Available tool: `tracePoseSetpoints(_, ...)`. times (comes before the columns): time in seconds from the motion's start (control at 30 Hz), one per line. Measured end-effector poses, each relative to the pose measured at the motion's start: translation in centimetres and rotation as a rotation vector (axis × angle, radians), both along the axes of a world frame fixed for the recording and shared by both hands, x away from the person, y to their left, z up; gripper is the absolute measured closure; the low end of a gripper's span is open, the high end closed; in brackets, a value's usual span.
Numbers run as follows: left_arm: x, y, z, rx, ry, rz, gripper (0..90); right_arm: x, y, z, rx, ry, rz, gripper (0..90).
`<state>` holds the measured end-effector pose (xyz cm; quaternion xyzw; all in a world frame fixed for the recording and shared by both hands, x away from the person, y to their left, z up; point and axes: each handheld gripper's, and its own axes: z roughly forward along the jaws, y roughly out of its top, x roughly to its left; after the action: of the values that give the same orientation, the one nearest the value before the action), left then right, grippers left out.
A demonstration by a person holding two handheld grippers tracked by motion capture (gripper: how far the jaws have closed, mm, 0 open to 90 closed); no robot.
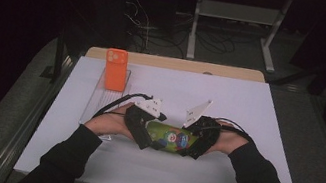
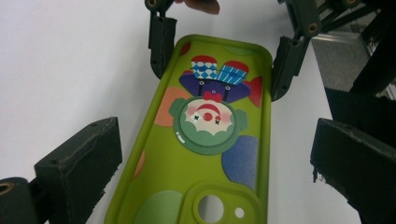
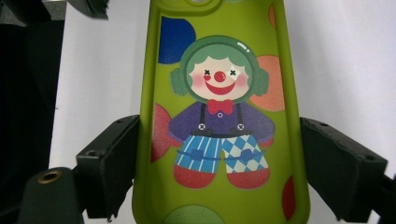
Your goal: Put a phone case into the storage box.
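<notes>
A lime-green phone case (image 1: 171, 136) printed with a clown lies on the white table (image 1: 229, 108) between my two hands. My left gripper (image 1: 149, 139) is at its camera-hole end. In the left gripper view the case (image 2: 210, 154) lies between the jaws of the left gripper (image 2: 215, 128), with a gap on the right side, so that gripper is open. My right gripper (image 1: 190, 144) has the opposite end. In the right gripper view both jaws of the right gripper (image 3: 219, 123) sit against the long edges of the case (image 3: 219, 93). From the left gripper view, the right gripper (image 2: 219, 79) clasps the far end.
An orange phone (image 1: 115, 69) stands upright in a clear tray (image 1: 95, 105) at the left of the table. Beyond the far edge lies dark floor with cables and a table frame (image 1: 235, 13). White tabletop spreads to the right and toward the near edge.
</notes>
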<state>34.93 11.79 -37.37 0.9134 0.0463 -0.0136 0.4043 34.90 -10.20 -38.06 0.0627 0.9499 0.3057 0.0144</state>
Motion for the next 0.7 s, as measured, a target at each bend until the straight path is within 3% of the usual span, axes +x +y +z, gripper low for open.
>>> tracePoseSetpoints(0.13,-0.1,-0.2,-0.3,0.032,-0.020,-0.028,2.0,-0.2,0.3,-0.1,-0.002,-0.002,0.014,15.1)
tracePoseSetpoints(0.37,-0.4,-0.8,-1.2,0.077,-0.003,-0.044,2.2,-0.4,0.7,-0.1,0.001,-0.013,0.040,15.1)
tracePoseSetpoints(0.63,-0.6,-1.1,-1.8,0.127,-0.017,-0.057,2.4,-0.5,1.0,0.0,0.005,-0.013,0.053,15.1)
tracePoseSetpoints(0.7,-0.6,-1.1,-1.8,0.134,-0.032,-0.059,6.6,-0.5,1.0,0.0,0.005,-0.014,0.057,15.1)
